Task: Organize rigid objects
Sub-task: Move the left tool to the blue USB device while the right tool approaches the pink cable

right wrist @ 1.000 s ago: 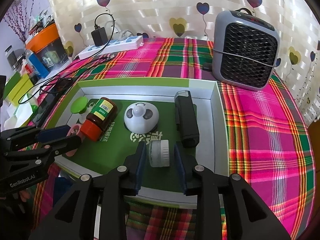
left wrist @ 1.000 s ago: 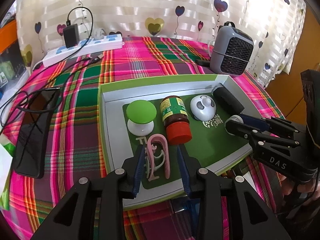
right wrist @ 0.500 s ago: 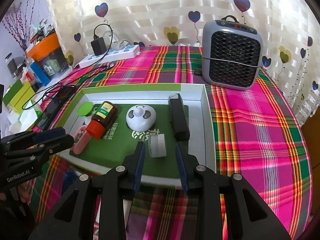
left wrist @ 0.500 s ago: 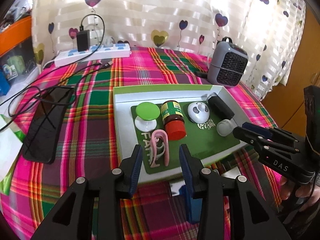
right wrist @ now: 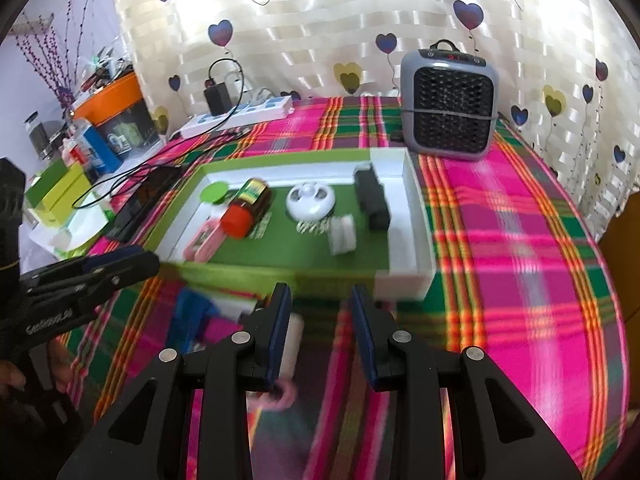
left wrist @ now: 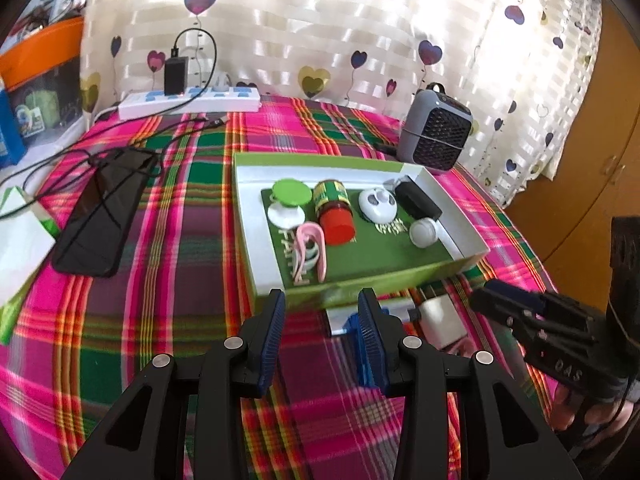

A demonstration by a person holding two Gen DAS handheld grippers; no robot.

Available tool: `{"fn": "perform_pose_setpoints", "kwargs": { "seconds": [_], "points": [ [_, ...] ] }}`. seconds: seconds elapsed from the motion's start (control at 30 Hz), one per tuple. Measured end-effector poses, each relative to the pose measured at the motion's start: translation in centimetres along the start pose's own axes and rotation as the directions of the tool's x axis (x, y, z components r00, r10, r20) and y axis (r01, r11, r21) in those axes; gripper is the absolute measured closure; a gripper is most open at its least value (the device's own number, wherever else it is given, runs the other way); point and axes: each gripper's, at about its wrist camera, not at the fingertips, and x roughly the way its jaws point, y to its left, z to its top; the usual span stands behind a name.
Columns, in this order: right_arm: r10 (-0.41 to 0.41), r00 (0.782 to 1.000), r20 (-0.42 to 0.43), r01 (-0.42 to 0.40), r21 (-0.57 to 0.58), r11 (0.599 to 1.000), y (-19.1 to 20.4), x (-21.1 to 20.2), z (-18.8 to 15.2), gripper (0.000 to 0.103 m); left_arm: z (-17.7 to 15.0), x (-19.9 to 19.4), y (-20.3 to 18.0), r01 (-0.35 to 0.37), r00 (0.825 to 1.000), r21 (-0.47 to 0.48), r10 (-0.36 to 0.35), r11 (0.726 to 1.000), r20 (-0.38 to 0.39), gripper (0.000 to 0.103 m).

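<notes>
A green and white tray (left wrist: 248,216) (right wrist: 416,216) on the plaid cloth holds a green-lidded white piece (left wrist: 291,194), a red-capped jar (left wrist: 334,210) (right wrist: 244,208), a pink clip (left wrist: 310,246), a white round gadget (left wrist: 377,205) (right wrist: 311,200), a black block (left wrist: 418,200) (right wrist: 372,198) and a small white cylinder (left wrist: 424,232) (right wrist: 342,234). My left gripper (left wrist: 320,340) is open and empty, in front of the tray. My right gripper (right wrist: 322,334) is open and empty, also in front of the tray. Each shows in the other's view, the right one (left wrist: 532,320) and the left one (right wrist: 92,276).
A blue item (left wrist: 352,326) (right wrist: 188,316), a white block (left wrist: 442,318) and a pink item (right wrist: 286,394) lie just in front of the tray. A grey fan heater (left wrist: 436,136) (right wrist: 450,106), a power strip (left wrist: 192,100) and a black phone (left wrist: 102,212) are on the table.
Both grippers have pulled back from the tray toward the table's near edge. The pink clip and the small white cylinder stay lying in the tray.
</notes>
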Motion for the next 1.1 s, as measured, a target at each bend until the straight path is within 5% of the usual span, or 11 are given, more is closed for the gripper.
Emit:
{"fn": "perform_pose_setpoints", "kwargs": {
  "seconds": [0.23,0.37,1.1],
  "points": [
    [-0.001,1.000,-0.010,0.001,0.021,1.000,2.2,-0.3,-2.5,0.070,-1.1,0.1,0.8,0.025,1.000,-0.017,-0.025,1.000,-0.011,0.066],
    [-0.028,1.000,-0.009,0.028,0.038,0.999,2.9,-0.1,-2.9,0.050,-1.4,-0.3,1.1,0.039,0.999,-0.013,-0.039,0.999,0.010,0.066],
    [-0.244,0.968,-0.061,0.249,0.116,0.961,2.9,-1.1,-5.5,0.050,-2.1,-0.6,1.1,0.169,0.986,-0.016,-0.169,0.986,0.008,0.066]
  ]
}}
